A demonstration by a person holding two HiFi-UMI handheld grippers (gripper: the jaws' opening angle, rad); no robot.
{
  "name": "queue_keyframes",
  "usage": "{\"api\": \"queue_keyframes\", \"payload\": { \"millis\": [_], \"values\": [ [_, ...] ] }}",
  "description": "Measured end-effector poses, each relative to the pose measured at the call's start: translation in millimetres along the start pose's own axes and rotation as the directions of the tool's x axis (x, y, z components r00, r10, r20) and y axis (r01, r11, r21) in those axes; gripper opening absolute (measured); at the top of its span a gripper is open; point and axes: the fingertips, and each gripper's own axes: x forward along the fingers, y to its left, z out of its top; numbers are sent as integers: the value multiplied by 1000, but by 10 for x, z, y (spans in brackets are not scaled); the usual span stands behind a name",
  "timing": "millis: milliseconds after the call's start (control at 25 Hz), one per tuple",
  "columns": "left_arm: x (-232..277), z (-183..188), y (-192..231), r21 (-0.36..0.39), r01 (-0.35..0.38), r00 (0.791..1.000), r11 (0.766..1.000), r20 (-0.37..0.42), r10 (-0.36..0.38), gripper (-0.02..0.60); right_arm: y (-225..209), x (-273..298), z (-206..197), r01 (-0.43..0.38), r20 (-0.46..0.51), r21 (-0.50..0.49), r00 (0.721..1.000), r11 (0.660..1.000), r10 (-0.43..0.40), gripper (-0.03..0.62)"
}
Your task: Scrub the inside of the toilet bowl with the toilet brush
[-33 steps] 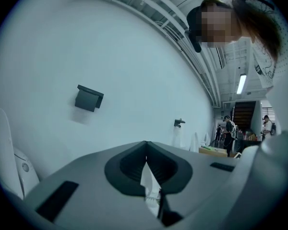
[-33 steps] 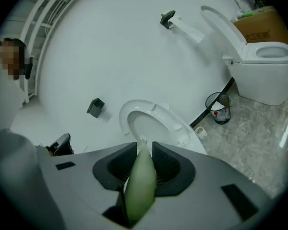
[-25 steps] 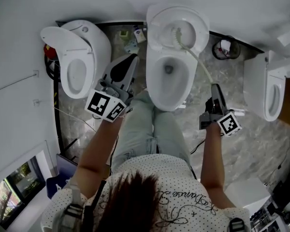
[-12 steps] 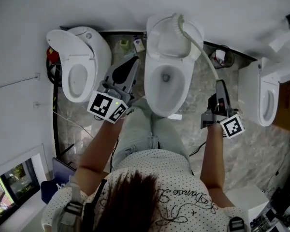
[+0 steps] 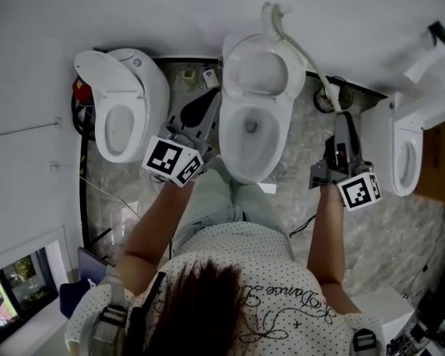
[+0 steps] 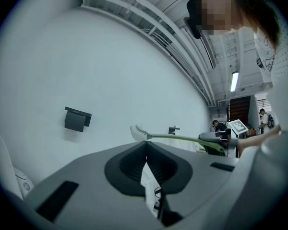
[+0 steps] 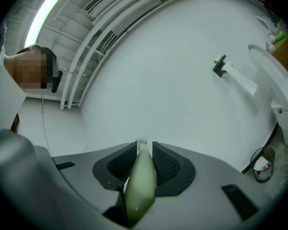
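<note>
**Operator:** Head view first. Where is everything?

**Spotter:** You stand over the middle toilet bowl (image 5: 254, 136), its seat (image 5: 258, 73) raised against the wall (image 5: 133, 13). Your right gripper (image 5: 343, 124) is off the bowl's right side, above the floor (image 5: 308, 162). The toilet brush (image 5: 271, 21) runs from it up and to the left. Its bristle head sits above the raised seat, in front of the wall — outside the bowl. Your left gripper (image 5: 208, 104) hangs just beside the bowl's left rim, between it and the left toilet (image 5: 122, 102). Another toilet (image 5: 408, 143) stands on the right, and a small bin (image 5: 334, 95) is near the brush handle.

**Operator:** And the left gripper view?

**Spotter:** Your left gripper (image 6: 145, 143) is pressed together at the tips, with nothing between them. Beyond it the toilet brush (image 6: 174, 137) lies across the picture, bristles to the left, its far end in your right gripper. A black box (image 6: 77, 119) hangs on the wall.

**Operator:** The right gripper view?

**Spotter:** Your right gripper (image 7: 144, 145) pinches the pale green handle of the toilet brush (image 7: 140, 181) — the handle fills the gap between the jaws. Ahead is white wall with a paper holder (image 7: 222, 65) on it, and the bin (image 7: 261, 164) sits at the lower right.
</note>
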Motion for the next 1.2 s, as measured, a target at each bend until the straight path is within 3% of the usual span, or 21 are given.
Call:
{"api": "queue_keyframes", "payload": {
  "millis": [240, 440, 600, 960, 1200],
  "values": [
    [21, 75, -143, 11, 36, 999, 999, 8, -36, 3, 205, 53, 146, 14, 18, -167, 1000, 986, -11, 110],
    [7, 144, -172, 25, 49, 999, 998, 16, -49, 3, 330, 60, 206, 23, 40, -235, 999, 972, -14, 112],
    [-14, 140, -214, 33, 51, 999, 998, 15, -52, 3, 446, 80, 205, 23, -5, -356, 1000, 934, -27, 112],
    [-18, 209, -403, 56, 64, 997, 996, 35, -66, 3, 700, 40, 181, 14, -51, -588, 997, 809, -55, 112],
    [-48, 281, -496, 90, 59, 997, 994, 46, -63, 3, 722, 71, 94, 27, -89, -595, 991, 804, -99, 112]
  ]
}}
